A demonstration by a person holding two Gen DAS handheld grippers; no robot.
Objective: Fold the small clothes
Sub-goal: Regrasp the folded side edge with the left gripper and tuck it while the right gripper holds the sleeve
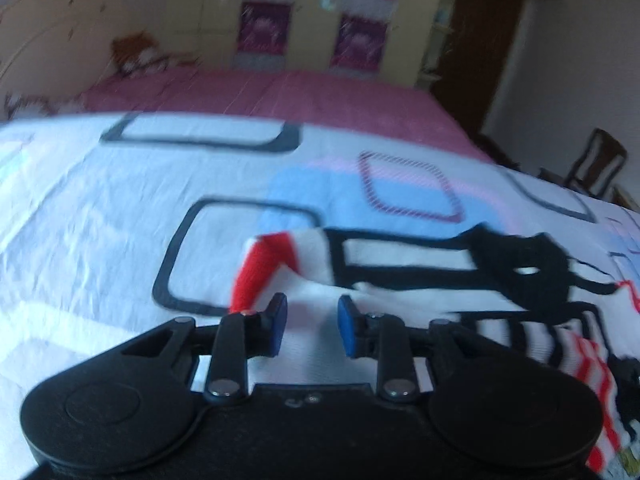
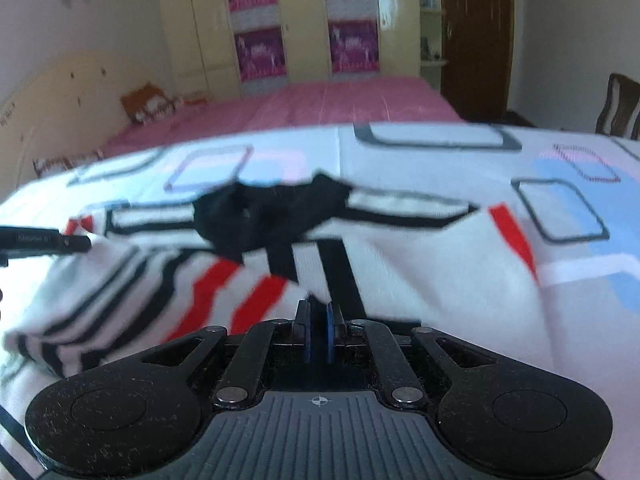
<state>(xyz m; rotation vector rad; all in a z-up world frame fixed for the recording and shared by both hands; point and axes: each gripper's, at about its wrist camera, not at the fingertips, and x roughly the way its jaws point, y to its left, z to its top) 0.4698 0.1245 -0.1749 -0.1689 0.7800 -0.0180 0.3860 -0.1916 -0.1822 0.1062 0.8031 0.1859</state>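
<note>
While the small striped shirt point(image 1: 400, 264) lies spread on a white sheet point(image 1: 80, 208) printed with dark and blue rectangles, the left hand-held gripper point(image 1: 312, 322) hovers over its white fabric, blue pads point(image 1: 280, 320) apart and gripping nothing. A red-tipped sleeve point(image 1: 260, 268) is folded up just ahead of it. Farther right, the right hand-held gripper point(image 2: 318, 332) has its pads pressed together on a fold of the shirt point(image 2: 280, 264) near the black and red stripes. Behind both, a pink bed point(image 2: 320, 104) and a yellow wardrobe point(image 2: 304, 20) fill the room.
</note>
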